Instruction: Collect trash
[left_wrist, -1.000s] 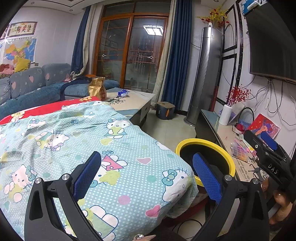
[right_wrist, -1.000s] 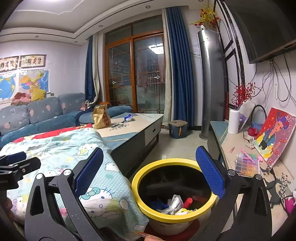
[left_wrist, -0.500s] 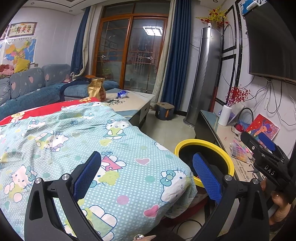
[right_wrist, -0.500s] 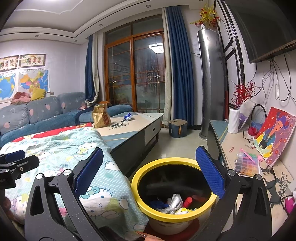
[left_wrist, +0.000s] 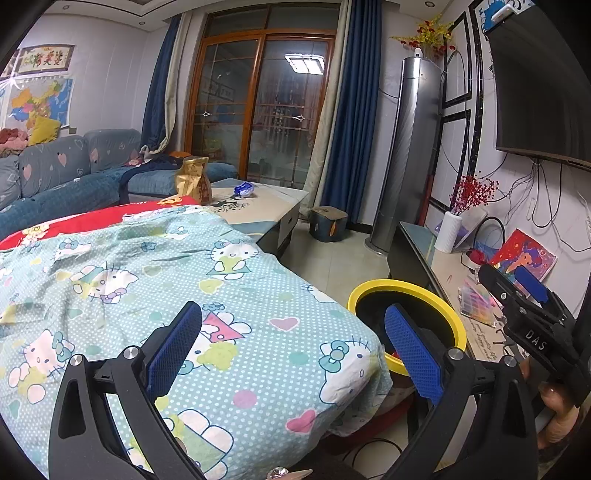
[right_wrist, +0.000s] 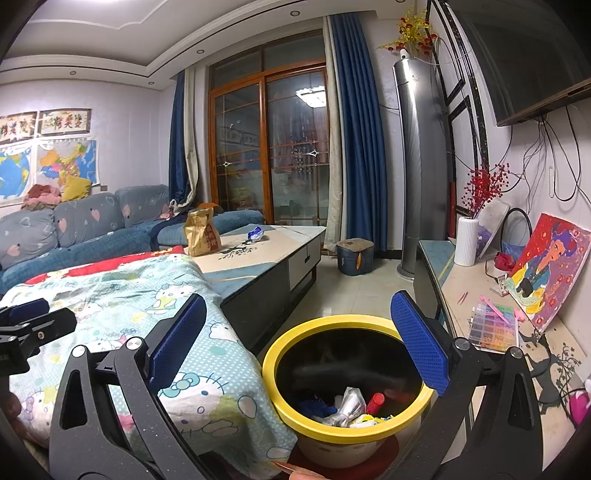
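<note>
Both grippers are spread wide and hold nothing: the left gripper (left_wrist: 291, 347) over the blanket (left_wrist: 122, 266), the right gripper (right_wrist: 299, 339) above the yellow-rimmed bin (right_wrist: 343, 435) at lower centre, trash (right_wrist: 347, 406) inside.

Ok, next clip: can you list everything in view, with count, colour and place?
trash bin: 1, yellow rim, on the floor beside the bed, holding wrappers and scraps
quilt: 1, light blue cartoon-cat print, spread over the bed
coffee table: 1, beige top, past the bed
paper bag: 1, brown, upright on the coffee table
wrapper: 1, blue and white, on the coffee table
sofa: 1, blue-grey, left wall
white vase: 1, red sprigs, TV counter
painting: 1, red, leaning on the right wall
bead box: 1, multicoloured, TV counter
left gripper: jaws open, empty, over the quilt
right gripper: jaws open, empty, over the bin
</note>
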